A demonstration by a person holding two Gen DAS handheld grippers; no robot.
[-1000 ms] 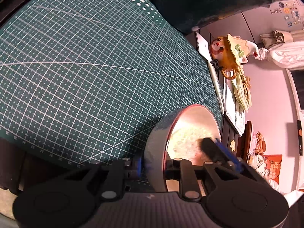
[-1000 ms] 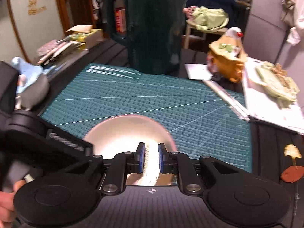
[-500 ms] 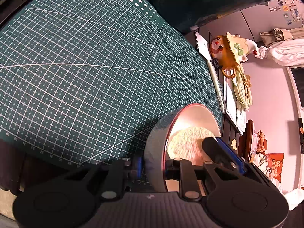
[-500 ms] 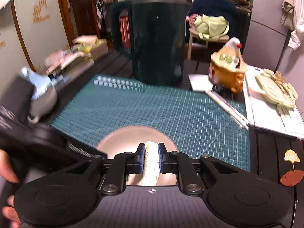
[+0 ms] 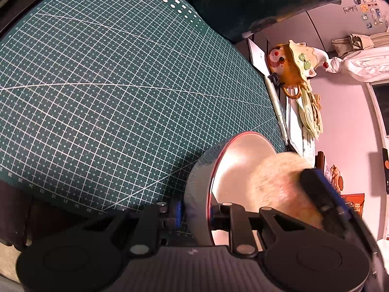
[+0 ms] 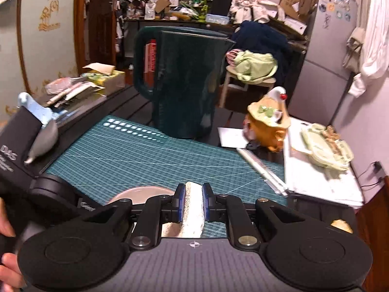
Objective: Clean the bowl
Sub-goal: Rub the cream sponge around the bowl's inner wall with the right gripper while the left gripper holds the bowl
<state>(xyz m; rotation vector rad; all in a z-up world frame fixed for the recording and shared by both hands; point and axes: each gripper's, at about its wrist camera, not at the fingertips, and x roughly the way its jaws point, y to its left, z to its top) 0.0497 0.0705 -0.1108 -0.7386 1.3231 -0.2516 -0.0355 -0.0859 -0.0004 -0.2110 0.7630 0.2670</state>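
Note:
A metal bowl with a reddish rim stands tilted on the green cutting mat. My left gripper is shut on the bowl's wall, one pad outside and one inside. A pale round sponge presses inside the bowl, blurred, with the right gripper's dark finger over it. In the right wrist view my right gripper is shut on the sponge, held edge-on. Only a sliver of the bowl shows behind the fingers there. The left gripper's body fills the left side of that view.
A big dark green jug stands at the mat's far edge. An orange ceramic figure, a white pen-like tool and papers with a green toy lie to the right. A person's fingers show at bottom left.
The sponge has shifted up and to the right inside the bowl. The right wrist view now looks higher, so less of the bowl shows. The left gripper and bowl kept still.

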